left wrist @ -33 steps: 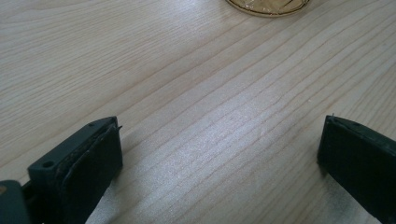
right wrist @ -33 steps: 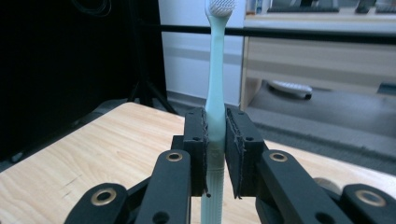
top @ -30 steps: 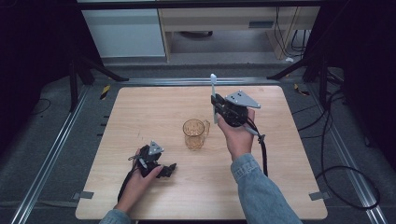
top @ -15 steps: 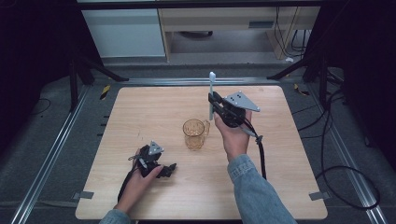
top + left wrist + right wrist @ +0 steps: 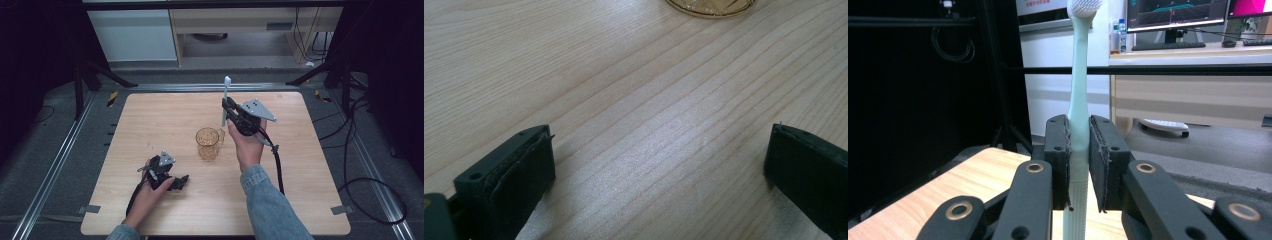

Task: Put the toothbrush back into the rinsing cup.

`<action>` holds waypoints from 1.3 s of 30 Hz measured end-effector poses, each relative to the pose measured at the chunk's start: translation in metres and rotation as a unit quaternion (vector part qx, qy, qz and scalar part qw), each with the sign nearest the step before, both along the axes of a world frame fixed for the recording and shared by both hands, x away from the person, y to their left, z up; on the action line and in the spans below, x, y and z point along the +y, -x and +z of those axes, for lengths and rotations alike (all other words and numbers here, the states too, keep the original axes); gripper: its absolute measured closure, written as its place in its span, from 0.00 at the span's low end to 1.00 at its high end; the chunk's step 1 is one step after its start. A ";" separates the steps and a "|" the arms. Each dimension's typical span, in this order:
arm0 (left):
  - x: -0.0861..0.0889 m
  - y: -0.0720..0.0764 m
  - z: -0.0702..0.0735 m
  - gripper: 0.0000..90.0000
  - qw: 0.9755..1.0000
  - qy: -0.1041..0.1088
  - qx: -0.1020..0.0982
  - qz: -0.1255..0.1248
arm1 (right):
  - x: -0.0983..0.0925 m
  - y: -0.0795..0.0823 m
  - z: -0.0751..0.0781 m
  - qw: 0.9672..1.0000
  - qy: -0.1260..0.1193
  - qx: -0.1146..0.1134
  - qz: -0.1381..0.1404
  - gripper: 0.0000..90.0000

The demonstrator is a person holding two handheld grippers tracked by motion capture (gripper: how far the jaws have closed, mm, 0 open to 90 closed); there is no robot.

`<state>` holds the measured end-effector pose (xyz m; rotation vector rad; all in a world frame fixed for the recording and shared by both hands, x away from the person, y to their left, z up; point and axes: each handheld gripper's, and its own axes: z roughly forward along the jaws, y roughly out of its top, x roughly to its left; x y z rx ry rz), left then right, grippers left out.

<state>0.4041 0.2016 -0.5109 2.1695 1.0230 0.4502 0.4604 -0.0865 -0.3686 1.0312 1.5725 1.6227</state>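
Pale mint plastic marks the toothbrush, which I am holding upright in the right gripper, bristle head uppermost and handle end hanging below the jaws. In the right gripper view the jaws are clamping the handle low down, near its ribbed lower section, pads flat against both sides. In the high view the brush is standing above the far-right part of the bench, just beside and behind the amber glass mug, which is sitting near the bench centre.

The left gripper is resting on the near-left of the bench in my left hand; its jaws are spread wide with bare wood between them, and the mug's base is showing at the top edge of the left gripper view.

I judge the brush light, stiff and smooth, so likely to pivot or slip under a loose grip; holding near the ribbed part seems the sounder choice. The mug looks fragile and easily tipped.
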 end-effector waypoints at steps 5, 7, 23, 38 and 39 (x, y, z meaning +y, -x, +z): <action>0.000 0.000 0.000 0.00 1.000 0.000 0.000 0.000 | 0.000 -0.002 -0.010 1.000 -0.008 0.002 -0.005 0.88; 0.000 0.000 0.000 0.00 1.000 0.000 0.000 0.000 | 0.001 -0.004 -0.013 1.000 -0.011 -0.001 -0.006 0.88; 0.000 0.000 0.000 0.00 1.000 0.000 0.000 0.000 | 0.005 -0.004 -0.026 1.000 -0.013 -0.018 -0.006 0.88; 0.000 0.000 0.000 0.00 1.000 0.000 0.000 0.000 | 0.014 -0.003 -0.039 1.000 0.010 -0.022 0.003 0.88; 0.000 0.000 0.000 0.00 1.000 0.000 0.000 0.000 | 0.014 -0.004 -0.041 1.000 0.011 -0.020 0.002 0.88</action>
